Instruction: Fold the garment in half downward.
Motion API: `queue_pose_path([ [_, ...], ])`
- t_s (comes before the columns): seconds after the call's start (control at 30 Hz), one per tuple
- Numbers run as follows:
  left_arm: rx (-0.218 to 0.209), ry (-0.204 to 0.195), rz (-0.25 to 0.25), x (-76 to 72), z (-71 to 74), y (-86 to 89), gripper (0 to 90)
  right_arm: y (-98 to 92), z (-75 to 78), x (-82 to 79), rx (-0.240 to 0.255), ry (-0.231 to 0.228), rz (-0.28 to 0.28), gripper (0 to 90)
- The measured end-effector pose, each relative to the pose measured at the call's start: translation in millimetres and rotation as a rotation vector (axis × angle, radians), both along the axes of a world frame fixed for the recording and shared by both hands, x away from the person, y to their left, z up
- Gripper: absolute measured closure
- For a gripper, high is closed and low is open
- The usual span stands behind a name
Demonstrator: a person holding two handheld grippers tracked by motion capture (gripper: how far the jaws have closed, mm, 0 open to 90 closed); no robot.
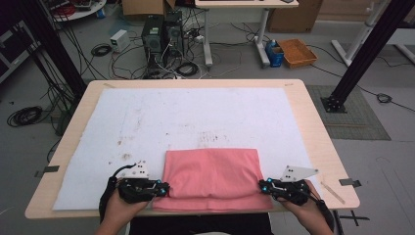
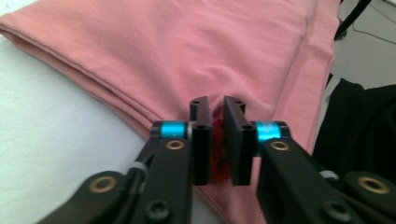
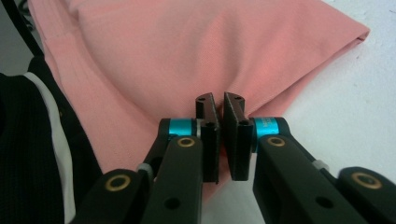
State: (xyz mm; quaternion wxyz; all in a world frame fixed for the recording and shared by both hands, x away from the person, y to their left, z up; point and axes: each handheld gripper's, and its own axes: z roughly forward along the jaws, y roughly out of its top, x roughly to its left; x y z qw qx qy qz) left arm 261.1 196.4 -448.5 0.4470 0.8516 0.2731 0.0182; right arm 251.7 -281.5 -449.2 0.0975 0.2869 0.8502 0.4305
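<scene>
A pink folded cloth (image 1: 213,176) lies on the white mat at the near edge of the table, its front hem hanging slightly over the edge. My left gripper (image 1: 166,187) is at the cloth's left side near the front corner. In the left gripper view the left gripper (image 2: 217,112) is shut on a pinch of pink cloth (image 2: 187,51). My right gripper (image 1: 263,186) is at the cloth's right side. In the right gripper view the right gripper (image 3: 218,105) is likewise shut on a fold of the cloth (image 3: 196,51).
The white mat (image 1: 186,117) covers most of the wooden table (image 1: 313,127). A thin wooden stick (image 1: 333,192) lies at the near right corner. The person's dark clothing (image 2: 359,126) is close behind the table's front edge. Computers and cables sit on the floor beyond.
</scene>
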Motion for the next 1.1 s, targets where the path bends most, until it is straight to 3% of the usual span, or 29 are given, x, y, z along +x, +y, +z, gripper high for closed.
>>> queue_pose_path([
  [0.3,-0.114,-0.003,0.005,-2.3,11.4,20.4,86.1,-3.8,15.4,-10.1,0.030,-0.026,0.000,87.4],
  [0.47,-0.129,-0.012,0.019,-5.8,12.9,26.4,86.0,-5.5,19.8,-20.2,0.033,-0.027,0.004,87.3],
  [0.57,-0.132,-0.021,0.005,-15.1,11.8,29.0,86.0,-6.4,20.0,-32.8,0.030,-0.039,0.010,87.3],
  [0.77,-0.118,-0.025,-0.014,-28.1,8.3,27.0,85.4,-12.5,14.4,-36.7,0.039,-0.024,0.008,87.2],
  [0.83,-0.110,-0.029,-0.001,-29.9,4.5,26.1,72.6,-14.8,7.2,-38.8,0.044,-0.011,0.019,80.1],
  [0.9,-0.107,-0.031,-0.003,-29.2,3.2,26.4,59.9,-16.8,4.5,-38.5,0.056,-0.005,-0.002,63.2],
  [0.93,-0.109,-0.030,0.000,-28.4,2.0,26.1,59.9,-16.8,4.5,-38.5,0.056,-0.005,-0.002,63.2],
  [0.97,-0.109,-0.029,0.007,-27.3,1.2,25.6,50.0,-19.7,5.9,-34.4,0.076,-0.004,-0.023,51.7],
  [1.1,-0.119,-0.029,0.012,-22.7,3.6,22.3,43.1,-21.2,11.8,-24.3,0.102,0.000,-0.060,46.7],
])
